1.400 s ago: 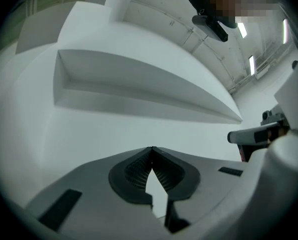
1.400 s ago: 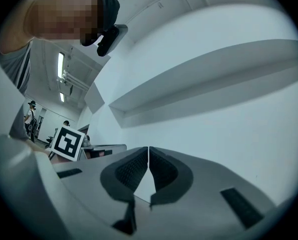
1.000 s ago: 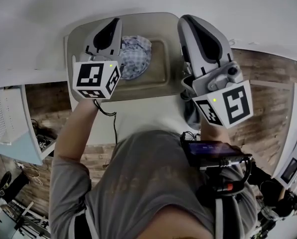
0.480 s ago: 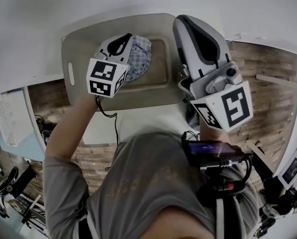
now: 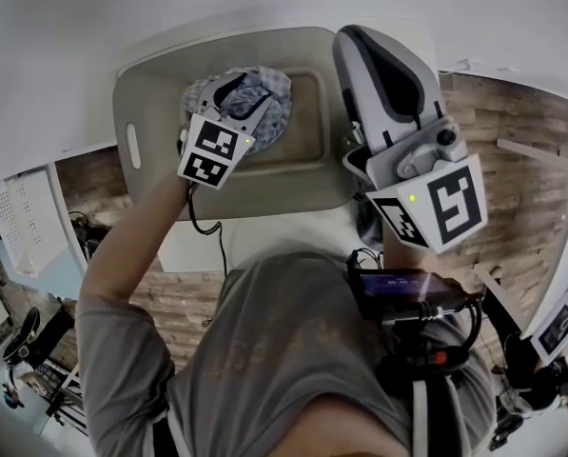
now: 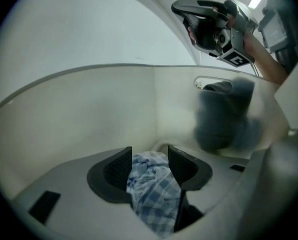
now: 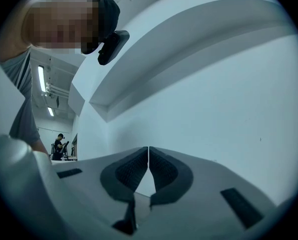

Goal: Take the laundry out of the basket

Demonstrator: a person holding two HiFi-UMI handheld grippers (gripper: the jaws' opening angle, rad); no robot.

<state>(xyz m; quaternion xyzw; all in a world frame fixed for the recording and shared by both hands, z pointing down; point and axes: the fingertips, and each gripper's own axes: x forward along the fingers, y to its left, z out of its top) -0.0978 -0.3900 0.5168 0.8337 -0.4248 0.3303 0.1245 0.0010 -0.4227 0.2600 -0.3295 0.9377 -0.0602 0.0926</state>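
Observation:
A beige laundry basket (image 5: 131, 93) stands below me, with a blue checked cloth (image 5: 269, 112) crumpled on its bottom. My left gripper (image 5: 238, 98) reaches down into the basket. Its jaws are opening and stand on either side of the checked cloth (image 6: 151, 189), which fills the gap of the left gripper (image 6: 149, 161). My right gripper (image 5: 360, 38) hovers over the basket's right rim, raised and shut with nothing in it. In its own view the right gripper (image 7: 148, 156) points at a white wall.
The basket's pale wall (image 6: 89, 109) curves round the left gripper. A dark blurred shape (image 6: 223, 116) shows near the handle slot (image 6: 211, 83). White table (image 5: 65, 55) surrounds the basket; wooden floor (image 5: 521, 179) lies to the right. A person stands far off (image 7: 59, 144).
My left gripper has gone down into the basket onto the checked cloth and its jaws have spread apart. The right gripper has hardly moved.

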